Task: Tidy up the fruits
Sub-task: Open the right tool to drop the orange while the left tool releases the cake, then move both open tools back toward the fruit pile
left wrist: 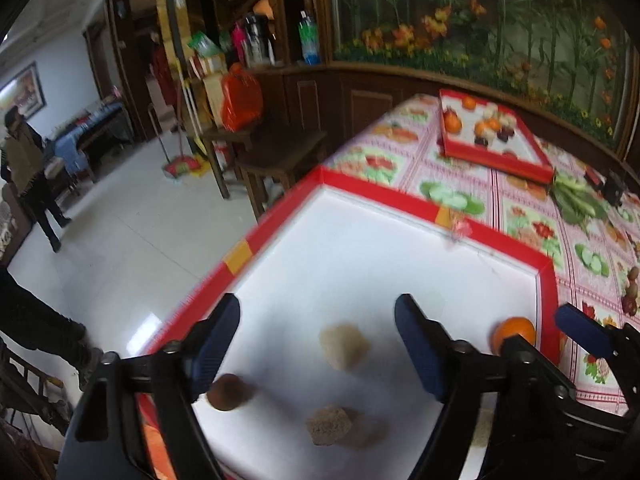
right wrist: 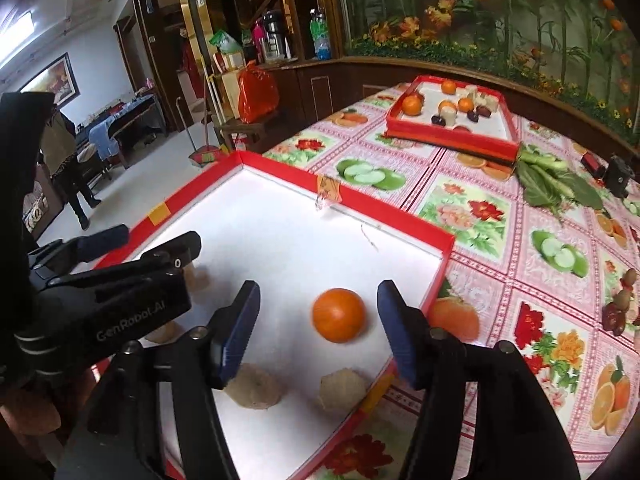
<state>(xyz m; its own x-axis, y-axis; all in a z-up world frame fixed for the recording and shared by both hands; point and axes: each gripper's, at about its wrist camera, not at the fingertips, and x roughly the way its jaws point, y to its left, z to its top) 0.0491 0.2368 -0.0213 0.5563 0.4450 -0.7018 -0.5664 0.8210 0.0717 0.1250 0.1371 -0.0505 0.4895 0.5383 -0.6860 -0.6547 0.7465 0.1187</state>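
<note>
Our right gripper [right wrist: 318, 328] hangs wide open and empty over the near red-rimmed, white-floored shallow tray [right wrist: 436, 276], its blue pads either side of the round orange fruit [right wrist: 339, 315], which lies on the tray floor straight ahead between the fingers, untouched. Being round, it offers no long axis to line up with. Our left gripper [left wrist: 318, 344], equally wide and empty, hovers over a pale tan rough lump [left wrist: 344, 345]; the orange lies off to its right, so we judge the right hand nearer. A far red tray [right wrist: 448, 138] already holds assorted fruit
</note>
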